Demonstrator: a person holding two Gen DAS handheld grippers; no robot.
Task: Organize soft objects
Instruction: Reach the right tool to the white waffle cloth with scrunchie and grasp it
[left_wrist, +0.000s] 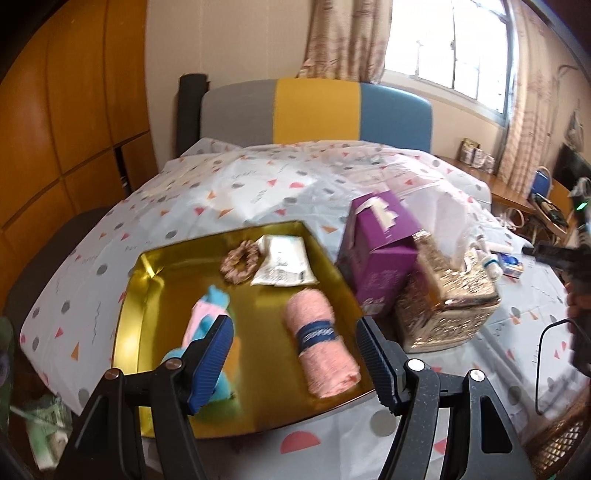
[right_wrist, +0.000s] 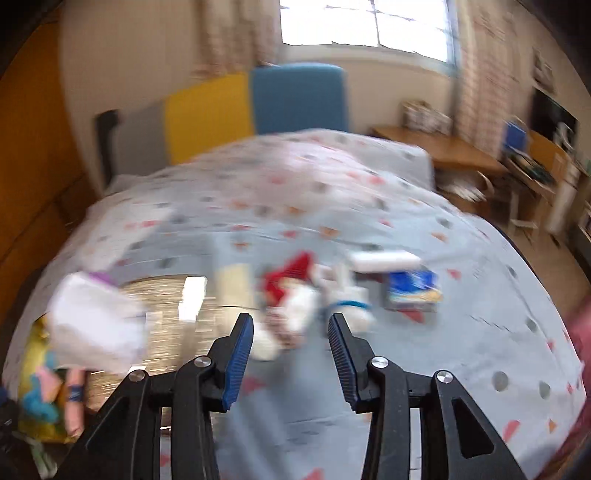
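While the tray (left_wrist: 140, 295) below the left gripper (left_wrist: 295, 354) already holds a towel (left_wrist: 321, 354), sock and scrunchie, both grippers gape empty. Next pick, I judge — the red-white bundle (right_wrist: 291, 295) just ahead of the right gripper (right_wrist: 291, 343); blur hides detail.

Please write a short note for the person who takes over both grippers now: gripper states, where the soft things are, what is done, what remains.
Left gripper: open, empty, above the gold tray.
Right gripper: open, empty, facing the red and white soft item on the bedsheet; this view is blurred.
Done: pink rolled towel, blue-pink sock, scrunchie and white packet lie in the tray.
Left: the red and white item and a blue packet, both outside the tray.
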